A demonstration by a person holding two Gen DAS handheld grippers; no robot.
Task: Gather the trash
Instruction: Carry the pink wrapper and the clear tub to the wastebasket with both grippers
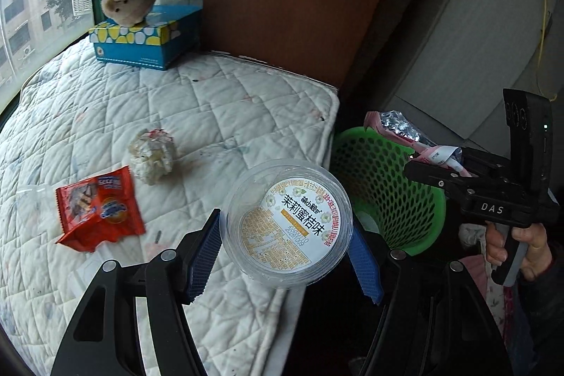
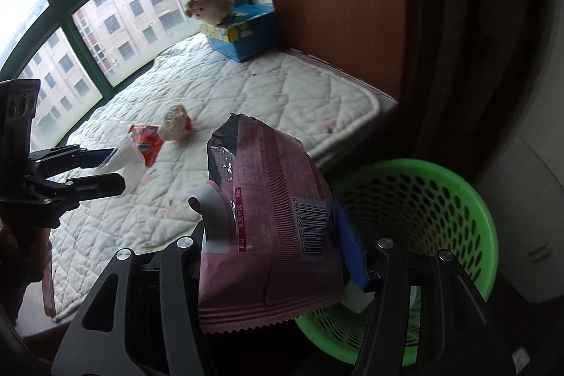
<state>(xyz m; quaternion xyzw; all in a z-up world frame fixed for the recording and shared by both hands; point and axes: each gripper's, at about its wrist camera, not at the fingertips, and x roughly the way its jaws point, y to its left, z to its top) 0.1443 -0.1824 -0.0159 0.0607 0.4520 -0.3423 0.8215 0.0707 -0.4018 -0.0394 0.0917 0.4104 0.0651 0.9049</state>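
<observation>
My left tool (image 1: 285,256) pinches a clear plastic cup (image 1: 286,222); my right tool (image 2: 271,245) pinches a pink wrapper (image 2: 268,228) beside the green basket (image 2: 458,199).

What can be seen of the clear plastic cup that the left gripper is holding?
The clear plastic cup is round and see-through, sealed by a white printed label with yellow and red text. It is tilted, label facing the camera, clamped at its sides between the blue pads of the left gripper. It hangs over the edge of the quilted mat, next to the green basket.
</observation>
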